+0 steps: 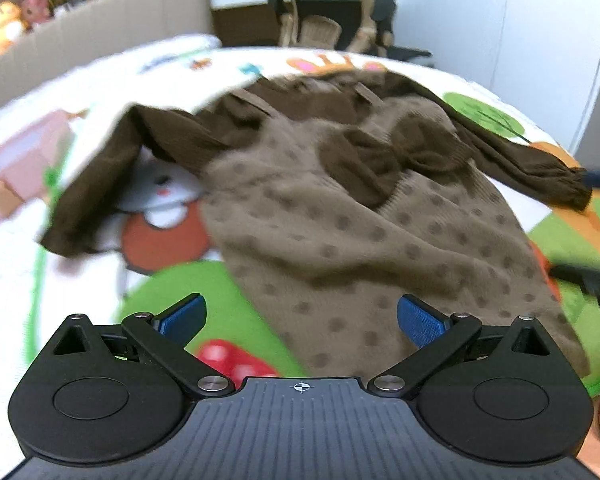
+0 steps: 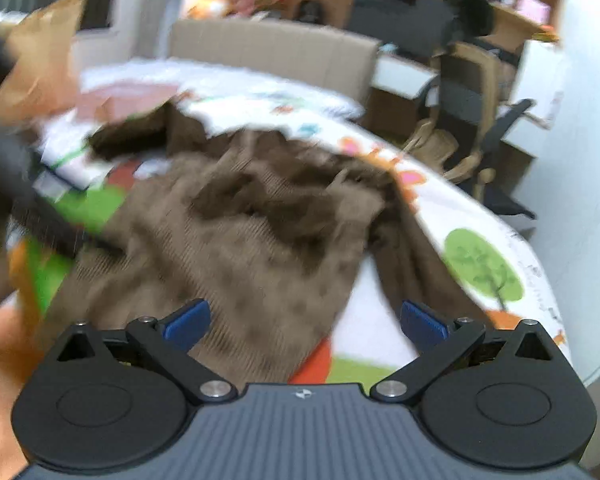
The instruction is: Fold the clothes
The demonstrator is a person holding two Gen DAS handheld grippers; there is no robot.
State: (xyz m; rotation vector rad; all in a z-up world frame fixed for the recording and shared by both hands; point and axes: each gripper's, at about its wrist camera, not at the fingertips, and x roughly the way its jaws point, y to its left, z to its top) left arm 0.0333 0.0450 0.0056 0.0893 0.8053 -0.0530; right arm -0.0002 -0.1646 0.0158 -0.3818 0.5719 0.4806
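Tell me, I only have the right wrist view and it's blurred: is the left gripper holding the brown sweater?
Observer: No. The left gripper is open by the lower edge of the sweater, pinching nothing.
Operator: Which side faces up?
Observer: The front. A dark brown bow shows on the chest.
Operator: And the sleeve on the left?
Observer: That sleeve is bent, its cuff on the cartoon bedspread.
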